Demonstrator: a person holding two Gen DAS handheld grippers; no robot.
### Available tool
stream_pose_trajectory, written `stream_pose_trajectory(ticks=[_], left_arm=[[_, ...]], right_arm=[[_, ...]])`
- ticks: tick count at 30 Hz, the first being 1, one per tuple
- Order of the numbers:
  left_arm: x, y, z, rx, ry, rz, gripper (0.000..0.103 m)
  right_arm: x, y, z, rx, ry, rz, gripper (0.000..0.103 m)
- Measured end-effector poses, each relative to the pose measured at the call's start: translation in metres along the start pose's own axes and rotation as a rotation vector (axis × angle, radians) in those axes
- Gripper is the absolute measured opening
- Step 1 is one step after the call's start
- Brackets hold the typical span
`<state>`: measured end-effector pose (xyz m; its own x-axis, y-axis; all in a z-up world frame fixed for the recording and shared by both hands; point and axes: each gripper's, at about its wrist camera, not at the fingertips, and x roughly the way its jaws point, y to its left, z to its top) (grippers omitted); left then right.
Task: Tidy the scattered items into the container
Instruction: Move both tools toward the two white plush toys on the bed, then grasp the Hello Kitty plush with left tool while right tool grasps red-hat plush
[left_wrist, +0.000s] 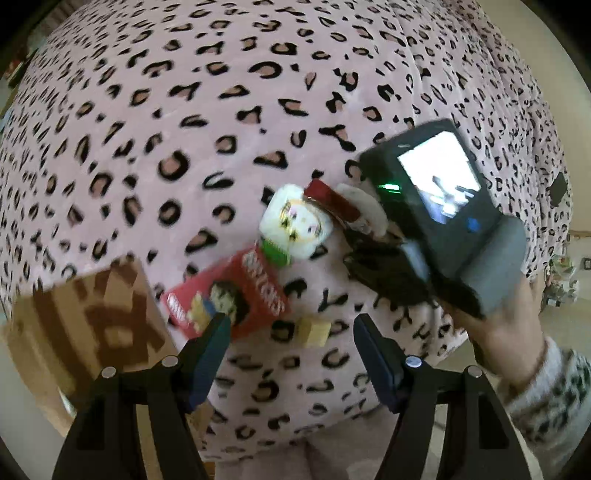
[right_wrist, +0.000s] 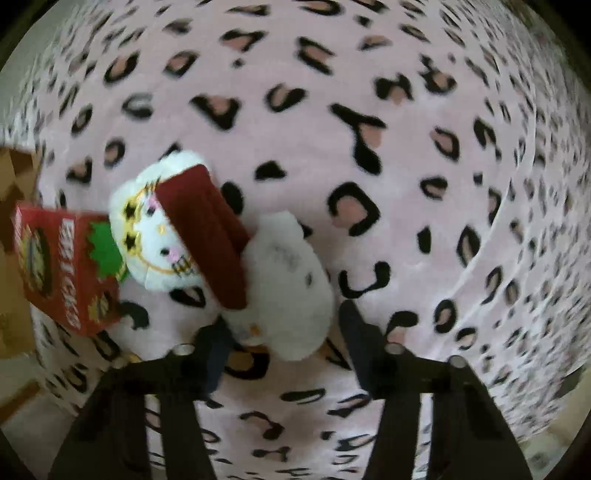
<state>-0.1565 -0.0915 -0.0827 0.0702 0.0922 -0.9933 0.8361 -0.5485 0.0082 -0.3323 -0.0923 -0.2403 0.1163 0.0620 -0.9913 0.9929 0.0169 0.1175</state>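
Now R gripper (right_wrist: 280, 332) over plush (right_wrist: 280, 280).

Both wrist cameras look straight down along their fingers at a pink leopard-print fleece blanket (left_wrist: 258, 110); the right sits nearer. Both views share the white plush toy in a dark red cap (left_wrist: 295, 221) and the red cardboard box (right_wrist: 62, 266).
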Motion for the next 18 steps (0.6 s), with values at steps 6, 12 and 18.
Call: stream_pose_trajectory(ticks=[6,12,18], left_arm=[[0.050,-0.013,0.045,0.067,0.012,0.034,0.071],[0.111,-0.015,0.067,0.094,0.126,0.058,0.071],[0.144,-0.013,0.082,0.104,0.163,0.067,0.072]], right_arm=[[-0.012,-0.038,-0.022,0.180,-0.018,0.124,0.040],[-0.021,-0.075,-0.066,0.429,0.007,0.239,0.040],[-0.023,-0.084,-0.102,0.590,0.033,0.303,0.040]])
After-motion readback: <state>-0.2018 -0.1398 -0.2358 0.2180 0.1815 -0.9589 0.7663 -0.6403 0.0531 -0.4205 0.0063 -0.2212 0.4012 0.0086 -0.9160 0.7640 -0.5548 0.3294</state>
